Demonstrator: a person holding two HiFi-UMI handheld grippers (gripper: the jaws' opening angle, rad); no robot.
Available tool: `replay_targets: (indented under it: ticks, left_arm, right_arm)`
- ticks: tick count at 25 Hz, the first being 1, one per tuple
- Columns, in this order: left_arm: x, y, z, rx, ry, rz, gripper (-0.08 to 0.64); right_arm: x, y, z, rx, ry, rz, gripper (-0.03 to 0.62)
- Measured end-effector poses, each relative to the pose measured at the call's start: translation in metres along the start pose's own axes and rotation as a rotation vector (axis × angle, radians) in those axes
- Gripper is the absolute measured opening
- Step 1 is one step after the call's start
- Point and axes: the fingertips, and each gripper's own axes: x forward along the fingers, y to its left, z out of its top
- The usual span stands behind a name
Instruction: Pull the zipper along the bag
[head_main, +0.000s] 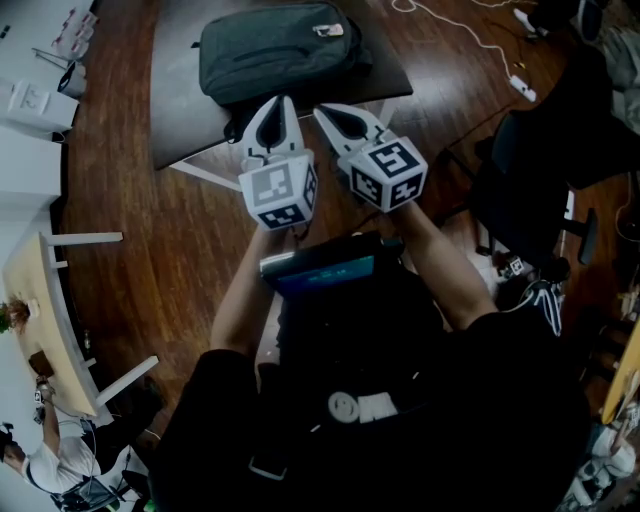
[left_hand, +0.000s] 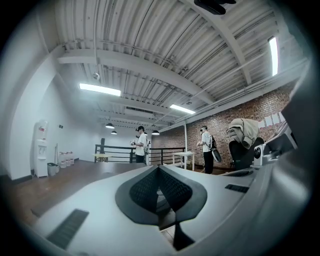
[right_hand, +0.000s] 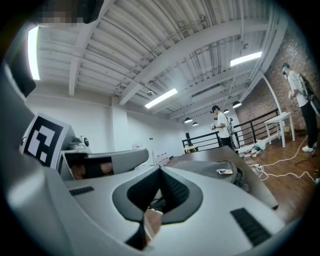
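**Two grippers, jaws together, short of the one bag**

Two forearms reach out from the person's dark top, and a flat device with a teal edge (head_main: 322, 266) hangs at the chest between them. Each hand carries one gripper. The left gripper (head_main: 282, 101) and the right gripper (head_main: 321, 111) are side by side, and their tips angle towards each other over bare wooden floor (head_main: 180, 250). Each gripper's own view shows its pads pressed flat against each other with nothing between them. My reading is that they are being carried in narrow and level to meet a small target, not spread for a wide grab.

Past the tips stands one dark table (head_main: 175, 100). One bag (head_main: 275, 48), a dark backpack, lies flat on it with a long side facing the person. That probably puts the zipper line across the reach of both hands, so one can steady the fabric while the other pulls. The bag is well apart from both grippers and neither touches it. One pale tag (head_main: 330, 30) shows near its far corner (no view is sharp enough to show the zipper pull).

Farther off are one white cable (head_main: 470, 30) trailing over the floor and one dark chair (head_main: 530, 190) to the right. The left gripper view shows two people (left_hand: 141, 145) standing by a railing across the room. By my judgement the task has not begun, and the approach comes first.
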Motion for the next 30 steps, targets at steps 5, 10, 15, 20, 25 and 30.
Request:
replay_targets:
  ticks: [5,10,15,20,25,30]
  left_arm:
    - [-0.017,0.019,0.005,-0.02,0.004,-0.017,0.003]
    - [-0.031,0.034,0.014,-0.039,-0.011,-0.031,0.003]
    - [-0.043,0.047,0.016,-0.064,-0.012,-0.034,0.003]
    - [-0.053,0.046,0.014,-0.057,-0.011,-0.026,0.003]
    - [-0.052,0.041,0.009,-0.053,-0.003,0.001,0.003]
    - [-0.045,0.031,0.008,-0.048,0.005,0.007,0.003]
  right_arm:
    - [0.008,0.026,0.002,-0.012,0.009,-0.026,0.005]
    - [0.012,0.048,0.009,-0.047,0.008,-0.05,0.005]
    - [0.013,0.065,0.01,-0.077,0.019,-0.069,0.005]
    - [0.005,0.072,0.005,-0.094,0.02,-0.091,0.005]
    - [0.001,0.064,-0.002,-0.098,0.014,-0.101,0.006]
    - [-0.001,0.053,0.002,-0.085,-0.006,-0.088,0.006]
